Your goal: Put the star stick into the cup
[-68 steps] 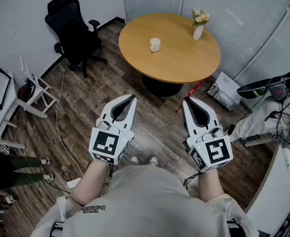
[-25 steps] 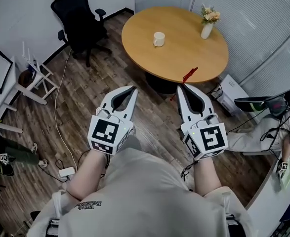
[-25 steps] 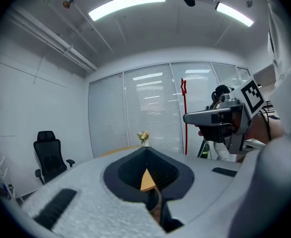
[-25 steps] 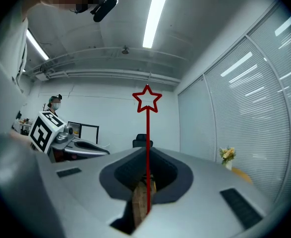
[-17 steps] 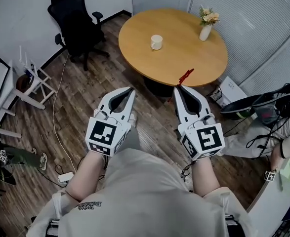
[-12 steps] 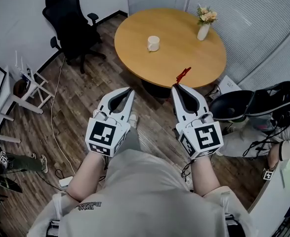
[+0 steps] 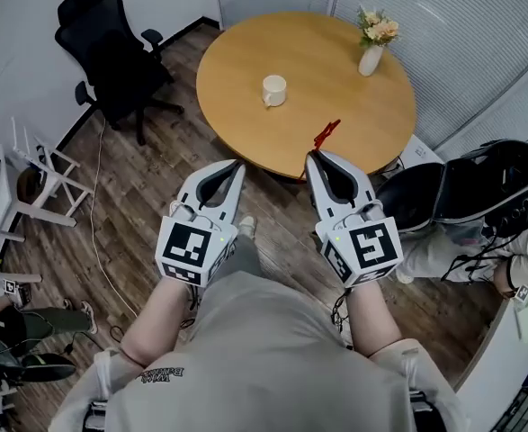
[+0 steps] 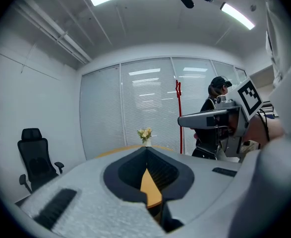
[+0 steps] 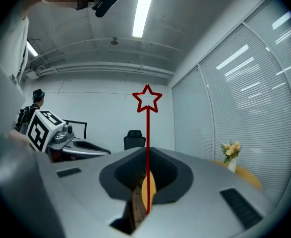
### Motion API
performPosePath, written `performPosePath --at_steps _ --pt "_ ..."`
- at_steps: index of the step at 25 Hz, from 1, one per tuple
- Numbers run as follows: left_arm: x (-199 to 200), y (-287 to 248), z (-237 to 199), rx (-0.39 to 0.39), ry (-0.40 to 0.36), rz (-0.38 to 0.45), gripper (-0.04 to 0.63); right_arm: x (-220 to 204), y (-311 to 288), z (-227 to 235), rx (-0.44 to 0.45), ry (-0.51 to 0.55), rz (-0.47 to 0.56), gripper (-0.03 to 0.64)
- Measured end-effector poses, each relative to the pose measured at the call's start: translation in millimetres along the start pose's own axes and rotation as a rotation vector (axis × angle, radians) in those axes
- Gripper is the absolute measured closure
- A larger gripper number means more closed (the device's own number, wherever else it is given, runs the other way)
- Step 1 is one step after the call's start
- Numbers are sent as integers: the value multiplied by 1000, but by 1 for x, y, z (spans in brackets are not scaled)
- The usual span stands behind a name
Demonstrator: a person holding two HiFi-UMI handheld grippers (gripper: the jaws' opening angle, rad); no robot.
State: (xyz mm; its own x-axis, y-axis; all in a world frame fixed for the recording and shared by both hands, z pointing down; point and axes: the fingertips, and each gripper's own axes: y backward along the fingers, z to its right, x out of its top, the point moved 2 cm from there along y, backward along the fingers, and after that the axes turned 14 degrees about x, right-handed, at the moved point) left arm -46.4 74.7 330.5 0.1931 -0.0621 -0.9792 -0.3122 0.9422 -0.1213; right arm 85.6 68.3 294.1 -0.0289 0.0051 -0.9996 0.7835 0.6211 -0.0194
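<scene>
Looking down the head view, I note my own pale shirt (image 7: 264, 349) nearest, with both forearms reaching forward over the wooden floor (image 7: 156, 196). Left gripper (image 8: 146, 148): jaws pressed together, tips meeting, nothing between them; it hovers over the floor just short of the table's near edge. Right gripper (image 9: 146, 150): jaws clenched on the star stick (image 9: 147, 128), a thin red rod that rises straight up out of the jaw tips, with an outlined red star at its top. In the head view the stick's upper part projects past the right gripper's tip and overlaps the near rim of the round wooden table (image 7: 237, 115); I cannot tell its height above the tabletop. The two grippers sit side by side, near each other but apart. On the table, the white cup (image 7: 273, 90) stands upright left of centre, well apart from the stick and to its far left. Farther and to the right, near the far rim, a white vase of flowers (image 7: 371, 52) stands upright. On the near right of the table a person (image 7: 466, 205) bends low beside a large black bag. On the left, a black office chair (image 7: 102, 48) stands against the white wall, with a white rack (image 7: 34, 165) nearer along that wall. White slatted blinds (image 7: 443, 16) close the far right.
</scene>
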Motion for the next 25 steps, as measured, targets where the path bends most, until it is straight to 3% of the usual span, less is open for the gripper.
performPosePath --at_steps 10,25 --pt "8 -111 -57 -72 1 -18 575 7 -97 62 -2 11 -43 580" --pt "18 -244 -139 -202 -11 32 575 15 -209 166 -166 49 -73 580"
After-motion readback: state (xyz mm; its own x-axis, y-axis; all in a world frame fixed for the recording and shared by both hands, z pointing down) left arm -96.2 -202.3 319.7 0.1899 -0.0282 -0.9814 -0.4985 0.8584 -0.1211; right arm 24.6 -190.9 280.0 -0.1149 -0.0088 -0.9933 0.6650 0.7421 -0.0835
